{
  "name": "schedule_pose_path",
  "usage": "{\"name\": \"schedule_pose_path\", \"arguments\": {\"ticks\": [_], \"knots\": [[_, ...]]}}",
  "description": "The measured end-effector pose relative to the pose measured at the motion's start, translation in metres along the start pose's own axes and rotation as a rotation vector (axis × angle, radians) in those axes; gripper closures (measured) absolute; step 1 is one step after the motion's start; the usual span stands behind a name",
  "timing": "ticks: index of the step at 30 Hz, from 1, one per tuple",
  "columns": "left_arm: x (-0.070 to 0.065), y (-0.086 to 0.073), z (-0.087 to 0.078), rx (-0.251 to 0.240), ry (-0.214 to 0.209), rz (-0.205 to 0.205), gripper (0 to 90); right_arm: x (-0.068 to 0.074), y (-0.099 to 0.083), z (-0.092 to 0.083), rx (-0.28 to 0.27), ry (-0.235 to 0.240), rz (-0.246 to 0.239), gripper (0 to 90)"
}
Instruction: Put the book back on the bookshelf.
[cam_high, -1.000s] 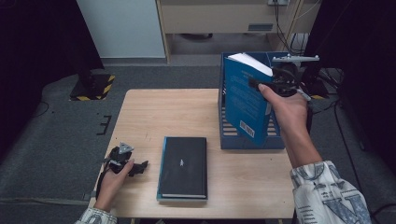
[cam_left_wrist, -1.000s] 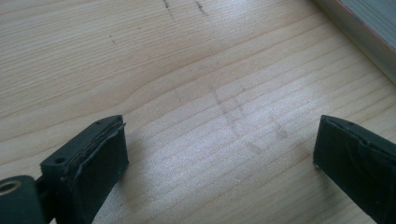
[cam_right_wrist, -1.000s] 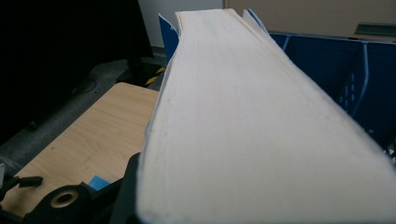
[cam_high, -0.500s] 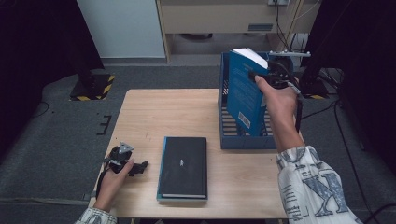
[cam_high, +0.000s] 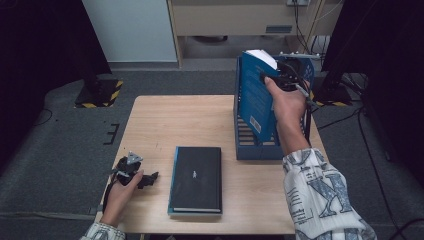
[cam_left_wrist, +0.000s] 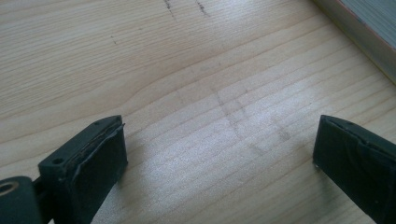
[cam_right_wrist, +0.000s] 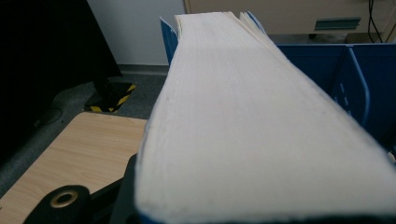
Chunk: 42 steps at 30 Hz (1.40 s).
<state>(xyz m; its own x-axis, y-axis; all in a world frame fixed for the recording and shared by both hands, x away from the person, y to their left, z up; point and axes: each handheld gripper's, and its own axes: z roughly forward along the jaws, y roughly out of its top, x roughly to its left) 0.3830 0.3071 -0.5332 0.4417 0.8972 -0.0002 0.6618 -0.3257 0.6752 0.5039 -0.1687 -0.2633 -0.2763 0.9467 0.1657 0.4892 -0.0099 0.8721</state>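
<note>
Right tool (cam_high: 280, 80) grips the thick blue paperback book (cam_high: 256, 100), lowering it into the blue plastic file rack (cam_high: 260, 150); next, seat it upright. Left tool (cam_high: 137, 175) rests released.

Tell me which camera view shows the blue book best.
The high view: it shows the blue book whole, tilted over the blue rack, held by the right gripper. The right gripper view shows its white page edges close up. The left gripper view looks at the table.
</note>
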Motion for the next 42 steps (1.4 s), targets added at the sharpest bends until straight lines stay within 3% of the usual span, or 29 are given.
{"name": "schedule_pose_path", "arguments": {"ticks": [4,12,27,34,42], "knots": [[0.0,0.0,0.0,0.0,0.0,0.0,2.0,0.004,0.001,0.005,-0.002,-0.001,0.015,61.1],[0.0,0.0,0.0,-0.001,0.001,0.001,1.9,0.01,0.0,0.017,-0.011,-0.037,-0.001,61.0],[0.0,0.001,0.001,-0.004,0.001,0.001,1.8,0.012,-0.014,0.039,-0.045,-0.08,0.036,61.0],[0.001,0.001,0.001,-0.004,0.001,0.001,1.8,0.013,-0.022,0.049,-0.027,-0.082,0.022,61.0],[0.001,0.001,0.001,-0.003,0.001,0.003,1.7,0.011,-0.036,0.06,-0.008,-0.086,0.04,61.0]]}}
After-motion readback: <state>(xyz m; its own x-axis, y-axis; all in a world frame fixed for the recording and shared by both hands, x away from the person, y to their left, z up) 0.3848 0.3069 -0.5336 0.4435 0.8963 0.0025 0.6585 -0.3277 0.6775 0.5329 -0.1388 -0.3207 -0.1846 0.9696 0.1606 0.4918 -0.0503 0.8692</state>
